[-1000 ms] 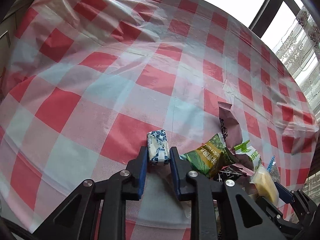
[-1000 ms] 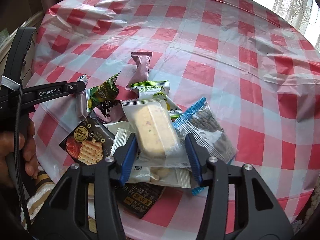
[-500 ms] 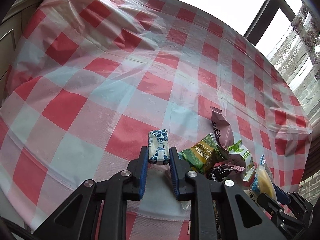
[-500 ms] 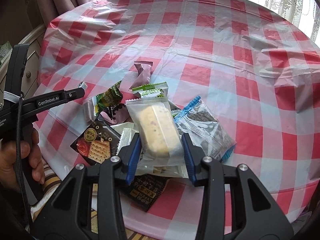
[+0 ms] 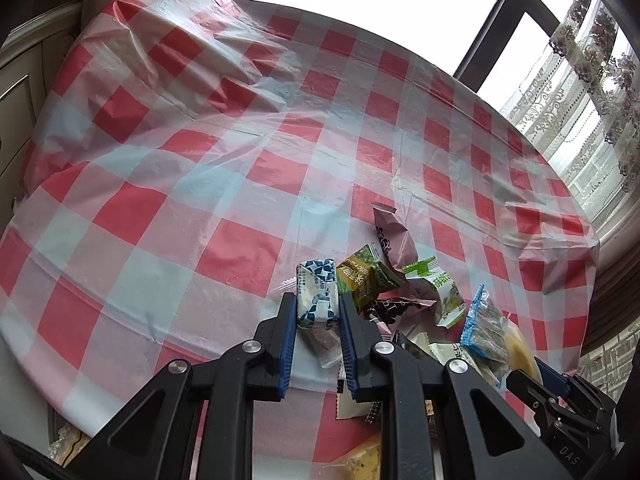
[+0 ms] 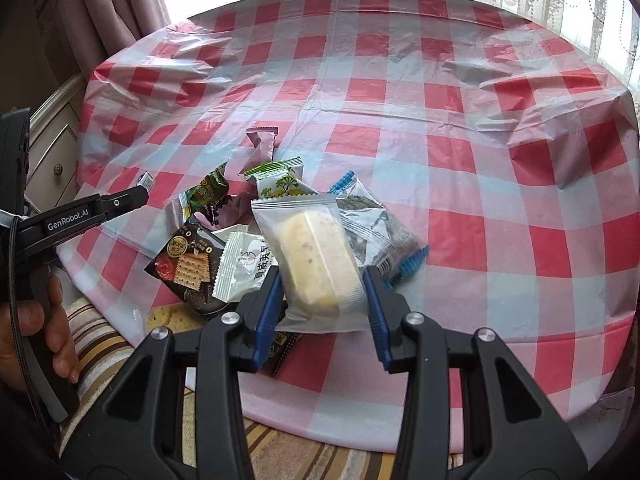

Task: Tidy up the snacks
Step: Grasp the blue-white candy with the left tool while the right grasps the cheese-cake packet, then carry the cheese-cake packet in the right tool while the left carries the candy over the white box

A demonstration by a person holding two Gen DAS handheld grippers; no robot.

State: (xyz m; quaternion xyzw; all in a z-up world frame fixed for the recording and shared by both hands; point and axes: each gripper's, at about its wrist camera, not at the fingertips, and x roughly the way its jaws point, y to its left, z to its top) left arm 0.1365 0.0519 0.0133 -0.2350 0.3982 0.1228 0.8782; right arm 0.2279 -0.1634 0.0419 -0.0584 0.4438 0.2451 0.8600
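Note:
My left gripper [image 5: 318, 312] is shut on a small blue-and-white patterned snack pack [image 5: 316, 294] and holds it above the near table edge; it shows at the left of the right wrist view [image 6: 142, 190]. My right gripper [image 6: 322, 294] is shut on a clear-wrapped yellow cake [image 6: 316, 260], lifted over the snack pile. The pile holds a green packet [image 5: 366, 276], a mauve packet [image 5: 390, 240], a green-and-white packet [image 6: 278, 180], a blue-edged dark packet [image 6: 376, 228], a black cracker pack [image 6: 186, 266] and a white packet [image 6: 244, 262].
The round table carries a wrinkled red-and-white checked plastic cloth [image 5: 200, 168]. A cream cabinet [image 6: 52, 148] stands to the left. Windows and lace curtains [image 5: 580, 92] are behind. A striped cushion [image 6: 96, 344] lies below the table's near edge.
Both grippers have lifted and drawn back from the table with their snacks held. The pile now lies further below and ahead of them.

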